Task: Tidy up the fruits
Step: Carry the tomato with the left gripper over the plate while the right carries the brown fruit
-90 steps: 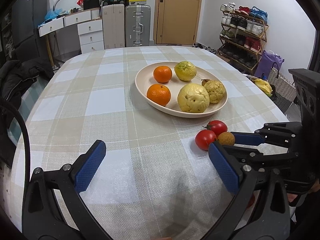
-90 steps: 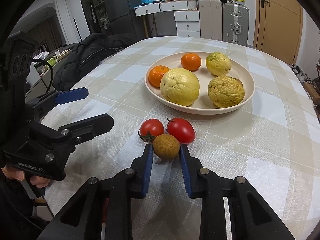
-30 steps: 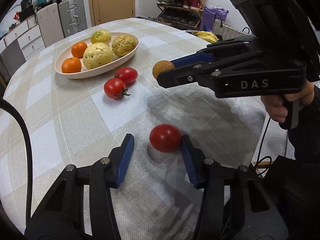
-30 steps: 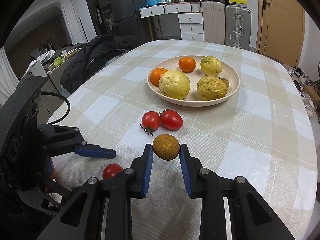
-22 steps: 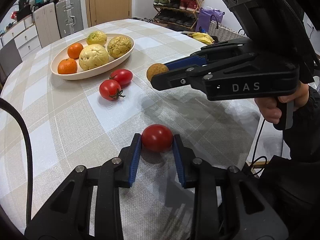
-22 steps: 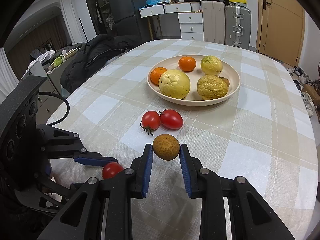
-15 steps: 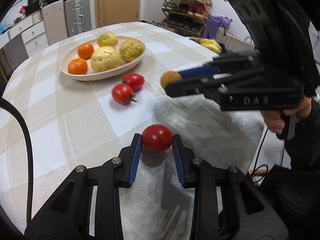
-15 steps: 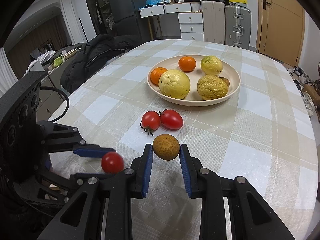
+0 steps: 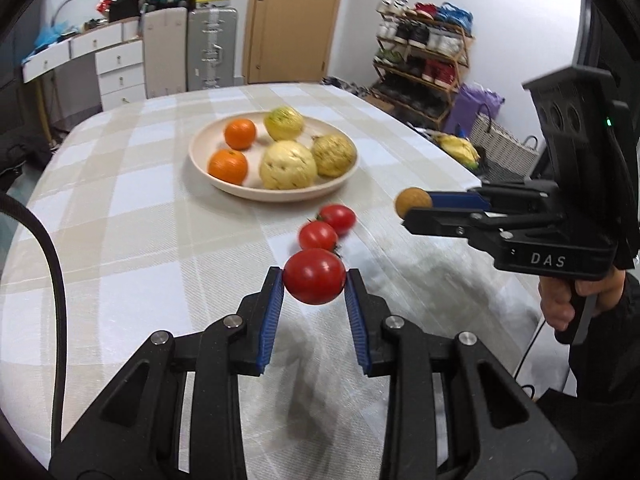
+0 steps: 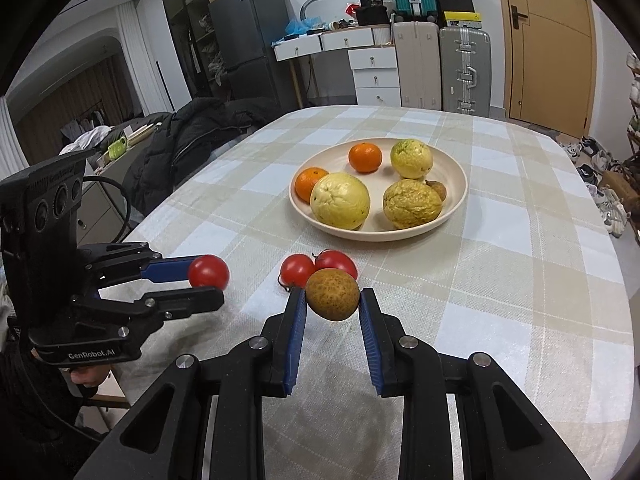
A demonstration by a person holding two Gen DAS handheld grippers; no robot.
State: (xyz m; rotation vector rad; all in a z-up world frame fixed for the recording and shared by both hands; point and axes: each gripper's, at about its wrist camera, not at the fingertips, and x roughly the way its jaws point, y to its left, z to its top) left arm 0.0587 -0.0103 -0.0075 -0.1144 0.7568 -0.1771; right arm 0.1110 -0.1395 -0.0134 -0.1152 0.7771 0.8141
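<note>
The left gripper [image 9: 314, 286] had its jaws closed on a red tomato [image 9: 314, 276], held above the counter [image 9: 132, 216] just short of the plate [image 9: 224, 186]. Smooth and soft-skinned, it probably wanted light pressure across its widest part. The right gripper [image 10: 332, 298] gripped a small brown fruit [image 10: 332, 294], likely firmer, also near the plate.

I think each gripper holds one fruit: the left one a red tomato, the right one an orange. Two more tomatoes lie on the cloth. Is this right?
Almost. The right gripper holds a small brown fruit, not an orange; the right wrist view shows it. The left gripper holds a tomato.
</note>
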